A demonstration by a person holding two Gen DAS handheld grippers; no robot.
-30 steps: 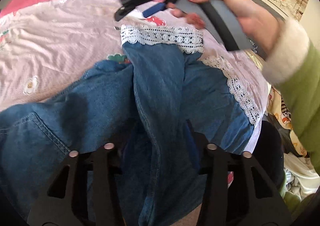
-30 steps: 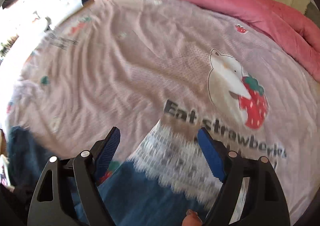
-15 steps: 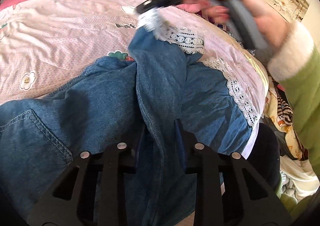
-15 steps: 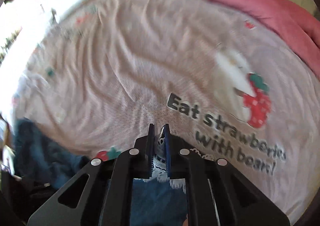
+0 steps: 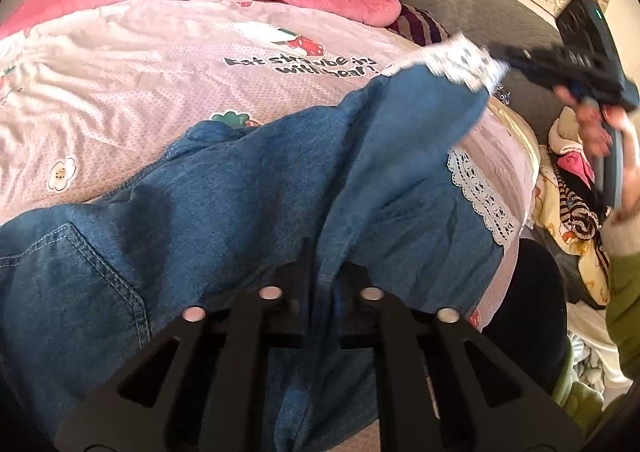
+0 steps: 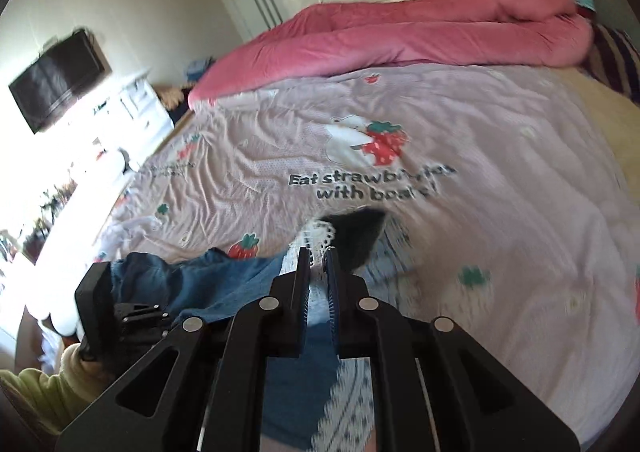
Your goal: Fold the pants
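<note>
L claw (image 5: pixel 325 272) clenched on pants (image 5: pixel 240 191) mid-fold, lower centre; R claw (image 6: pixel 318 264) clenched on lace hem (image 6: pixel 316 236), raised over bed (image 6: pixel 480 211).

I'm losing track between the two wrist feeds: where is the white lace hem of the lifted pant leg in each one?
Left wrist: the lace hem is upper right, lifted off the bed, pinched by the right gripper.
Right wrist: the same lace hem sits at centre, just beyond the closed fingertips of the right gripper.
Shared landmark: the "Eat strawberries with bear" print on the bedspread, beyond the hem in both.
</note>
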